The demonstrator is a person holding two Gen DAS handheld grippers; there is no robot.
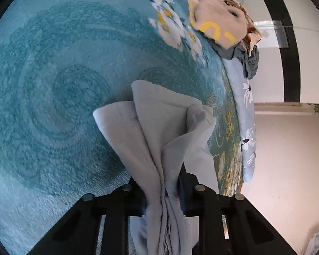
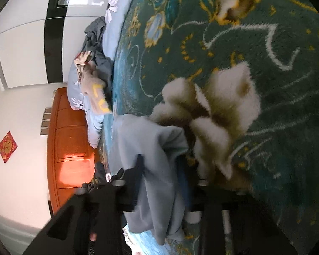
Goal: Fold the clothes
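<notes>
A pale grey-blue fleece garment (image 1: 159, 116) is bunched in folds between the jaws of my left gripper (image 1: 162, 191), which is shut on it. The cloth rises from the jaws over a teal patterned blanket (image 1: 53, 74). In the right wrist view the same kind of grey-blue cloth (image 2: 151, 144) hangs through my right gripper (image 2: 163, 182), whose jaws press on it, above the blanket's dark green flowered part (image 2: 223, 42). The image there is blurred.
A beige garment with yellow letters (image 1: 219, 17) and a dark grey one (image 1: 248, 61) lie piled at the bed's edge on a light blue flowered quilt (image 1: 247, 127). An orange wooden headboard (image 2: 70, 138) and a white and black wardrobe (image 2: 32, 42) stand beyond.
</notes>
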